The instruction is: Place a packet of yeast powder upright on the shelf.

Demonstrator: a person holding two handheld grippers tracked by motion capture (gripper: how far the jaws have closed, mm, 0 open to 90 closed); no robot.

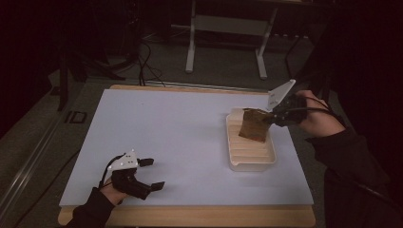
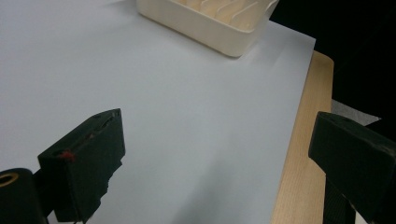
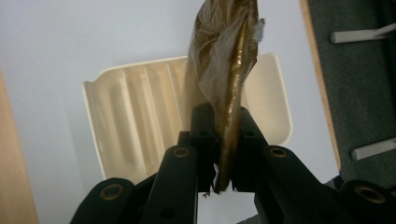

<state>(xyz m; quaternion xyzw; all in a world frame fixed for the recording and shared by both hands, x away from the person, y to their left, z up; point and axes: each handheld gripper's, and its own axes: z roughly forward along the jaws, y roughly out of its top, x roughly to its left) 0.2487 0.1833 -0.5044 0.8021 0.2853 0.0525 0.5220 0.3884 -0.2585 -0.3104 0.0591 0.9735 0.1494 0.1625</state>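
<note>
Right gripper (image 1: pixel 272 117): clenched on the brown flat packet (image 1: pixel 254 125), fingers (image 3: pixel 204 135) pressed against both faces of its edge.
Brown flat packet: pinched at one edge between the right fingers, the rest sticking out beyond the fingertips, wrapped in crinkled clear film; held edge-on in the right gripper view.
Packet against tray: hangs tilted over the far half of the cream ribbed tray (image 1: pixel 234 152), beyond and below the right fingertips; cannot tell whether its lower edge touches the ribs.
Cream ribbed tray: sits on the white sheet (image 1: pixel 180 133) just past the right fingers, well apart from the left fingers, ahead of them and off to the side in the left gripper view.
Left gripper (image 1: pixel 153 174): released, fingers (image 2: pixel 84 158) spread wide with nothing between them.
Left gripper place: low over the near edge of the white sheet, fingertips aimed toward the tray.
Bench (image 1: pixel 199 216): wooden rim showing beside the outer left finger, white sheet spread across the top.
</note>
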